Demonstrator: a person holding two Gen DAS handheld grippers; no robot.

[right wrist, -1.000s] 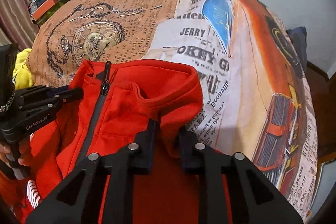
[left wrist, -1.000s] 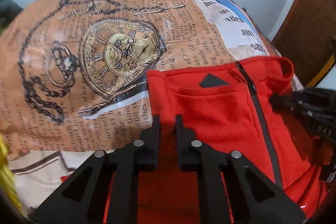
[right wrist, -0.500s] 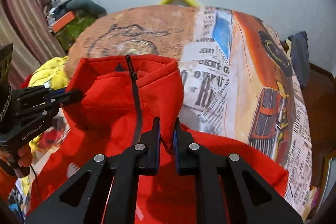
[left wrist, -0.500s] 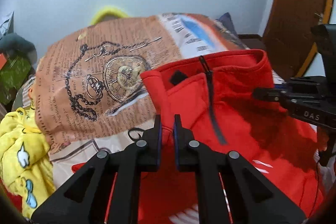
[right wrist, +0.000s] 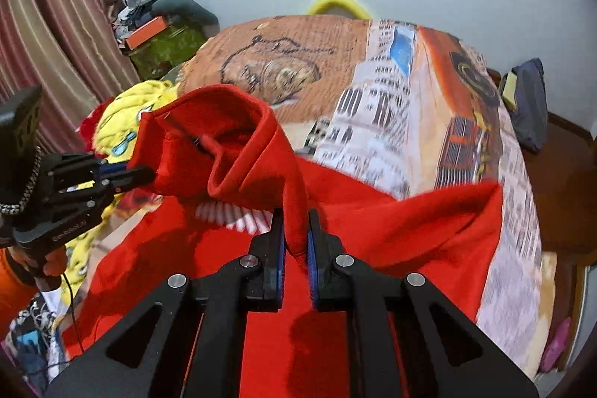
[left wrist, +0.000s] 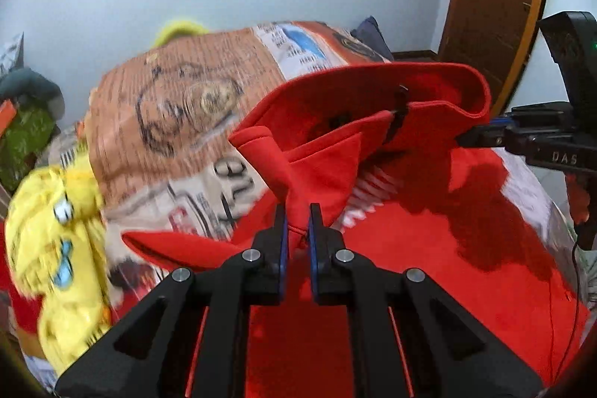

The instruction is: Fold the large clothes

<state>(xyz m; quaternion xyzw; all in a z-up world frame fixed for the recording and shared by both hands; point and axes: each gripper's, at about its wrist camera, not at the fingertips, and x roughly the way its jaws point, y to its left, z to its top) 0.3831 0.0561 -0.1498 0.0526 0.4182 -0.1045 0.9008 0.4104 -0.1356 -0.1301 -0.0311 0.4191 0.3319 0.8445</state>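
Observation:
A large red zip jacket (left wrist: 429,248) with a stand-up collar is held up over the bed; it also shows in the right wrist view (right wrist: 373,241). My left gripper (left wrist: 297,211) is shut on the red fabric at one shoulder. My right gripper (right wrist: 296,217) is shut on the fabric at the other shoulder. Each gripper shows from the other's camera, the right gripper (left wrist: 470,138) at the collar's right, the left gripper (right wrist: 141,174) at its left. The collar and zip (right wrist: 201,140) hang between them. The body drapes down onto the bed.
The bed has a printed newspaper-and-pocket-watch cover (right wrist: 298,62). A yellow cartoon garment (left wrist: 56,248) lies at the bed's left side. Clutter and a curtain (right wrist: 56,25) stand at the left, a wooden door (left wrist: 496,6) at the right, a dark bag (right wrist: 530,99) by the wall.
Both grippers have risen and pulled back, lifting the jacket's collar and shoulders off the bed. The body now hangs below, and more of the room shows.

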